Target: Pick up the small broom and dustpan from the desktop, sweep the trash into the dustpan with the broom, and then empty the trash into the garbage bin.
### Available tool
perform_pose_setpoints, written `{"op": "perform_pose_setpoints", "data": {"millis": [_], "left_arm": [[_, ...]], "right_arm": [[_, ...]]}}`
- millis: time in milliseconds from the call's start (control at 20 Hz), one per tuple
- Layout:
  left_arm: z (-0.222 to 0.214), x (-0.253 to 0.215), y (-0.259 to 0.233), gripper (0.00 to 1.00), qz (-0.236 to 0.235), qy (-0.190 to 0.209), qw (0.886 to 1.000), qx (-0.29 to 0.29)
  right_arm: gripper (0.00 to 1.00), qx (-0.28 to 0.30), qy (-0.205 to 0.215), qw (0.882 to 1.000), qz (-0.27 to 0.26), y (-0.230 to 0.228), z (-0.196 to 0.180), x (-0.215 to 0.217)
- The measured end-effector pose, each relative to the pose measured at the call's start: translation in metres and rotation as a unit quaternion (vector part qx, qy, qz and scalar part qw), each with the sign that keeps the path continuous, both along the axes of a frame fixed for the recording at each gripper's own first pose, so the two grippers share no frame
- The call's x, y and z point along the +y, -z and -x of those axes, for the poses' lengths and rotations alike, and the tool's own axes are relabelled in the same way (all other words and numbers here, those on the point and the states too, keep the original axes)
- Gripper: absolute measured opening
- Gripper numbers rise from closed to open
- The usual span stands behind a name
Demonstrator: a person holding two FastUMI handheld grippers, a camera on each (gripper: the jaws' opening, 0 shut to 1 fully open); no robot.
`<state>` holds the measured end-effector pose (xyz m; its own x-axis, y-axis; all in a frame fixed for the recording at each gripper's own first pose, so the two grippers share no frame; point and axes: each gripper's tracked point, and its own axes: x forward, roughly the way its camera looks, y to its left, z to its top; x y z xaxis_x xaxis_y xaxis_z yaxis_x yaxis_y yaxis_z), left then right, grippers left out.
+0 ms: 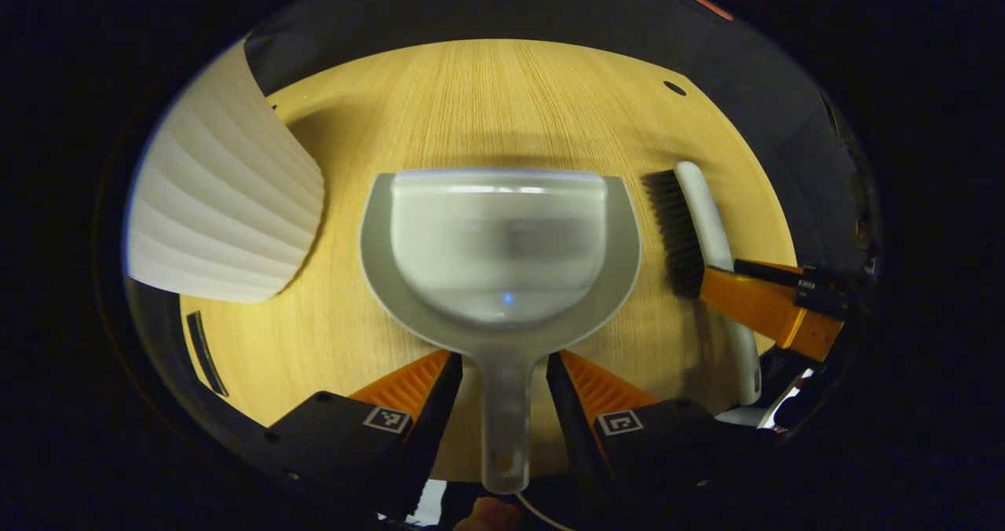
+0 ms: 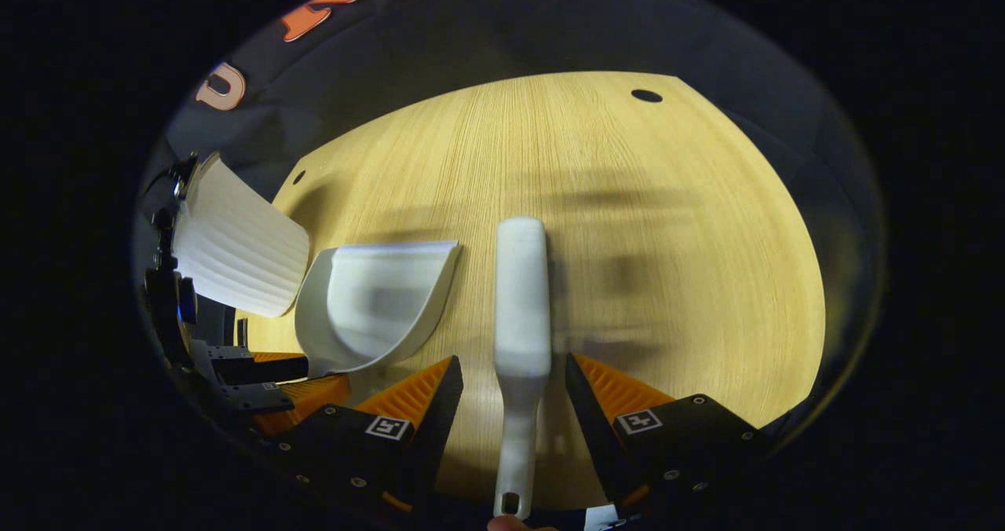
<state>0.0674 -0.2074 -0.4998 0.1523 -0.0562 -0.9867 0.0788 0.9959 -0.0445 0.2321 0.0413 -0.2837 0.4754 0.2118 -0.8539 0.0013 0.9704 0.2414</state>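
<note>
A pale translucent dustpan (image 1: pixel 502 240) lies flat on the wooden table (image 1: pixel 487 99), mouth pointing away. Its handle (image 1: pixel 504 421) runs back between the fingers of my left gripper (image 1: pixel 503 362), whose tips close against both sides of the handle's neck. The small broom (image 2: pixel 520 295), white-backed with dark bristles (image 1: pixel 677 232), lies to the dustpan's right. My right gripper (image 2: pixel 511 362) is open, its fingers astride the broom's handle (image 2: pixel 517 437) with a gap on each side. In the left gripper view the right gripper (image 1: pixel 718 273) reaches over the broom. The dustpan (image 2: pixel 377 303) looks slightly smeared.
A white ribbed garbage bin (image 1: pixel 228 201) stands just left of the dustpan, also seen as the bin (image 2: pixel 235 248) in the right gripper view. The tabletop has a small dark hole (image 2: pixel 646 95) at its far right. Bare wood stretches beyond both tools.
</note>
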Motion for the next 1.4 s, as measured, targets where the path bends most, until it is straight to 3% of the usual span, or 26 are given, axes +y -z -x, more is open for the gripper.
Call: {"op": "perform_pose_setpoints", "data": {"millis": [250,400,550,700,850,1050,1250,1350,1400], "left_arm": [[-0.048,0.029,-0.045,0.73,-0.062,0.017,0.991,-0.118],[-0.091,0.04,-0.084,0.73,-0.078,0.014,0.975,-0.205],[-0.123,0.039,-0.141,0.73,-0.041,-0.023,0.951,-0.305],[-0.15,0.044,-0.215,0.73,-0.03,-0.047,0.91,-0.412],[-0.173,0.045,-0.285,0.87,-0.021,-0.054,0.858,-0.51],[-0.172,0.03,-0.372,0.87,-0.001,-0.047,0.788,-0.614],[-0.16,0.021,-0.413,0.95,-0.029,-0.03,0.74,-0.671],[-0.158,0.024,-0.425,0.94,-0.029,-0.037,0.718,-0.695],[-0.159,0.023,-0.428,0.94,-0.023,-0.04,0.713,-0.7]], "right_arm": [[0.8,-0.081,0.007,0.996,0.023,-0.056,-0.025,-0.009],[0.8,-0.131,0.016,0.991,0.025,-0.097,-0.043,-0.009],[0.8,-0.189,0.023,0.981,0.041,-0.137,-0.059,-0.015],[0.8,-0.256,0.025,0.965,0.054,-0.192,-0.073,-0.014],[0.8,-0.325,0.031,0.944,0.055,-0.254,-0.082,-0.015],[0.8,-0.438,0.043,0.897,0.05,-0.333,-0.09,-0.002],[0.81,-0.537,0.056,0.841,0.049,-0.388,-0.081,-0.008],[0.82,-0.567,0.061,0.819,0.061,-0.404,-0.076,-0.013],[0.83,-0.576,0.061,0.812,0.07,-0.408,-0.074,-0.014]]}}
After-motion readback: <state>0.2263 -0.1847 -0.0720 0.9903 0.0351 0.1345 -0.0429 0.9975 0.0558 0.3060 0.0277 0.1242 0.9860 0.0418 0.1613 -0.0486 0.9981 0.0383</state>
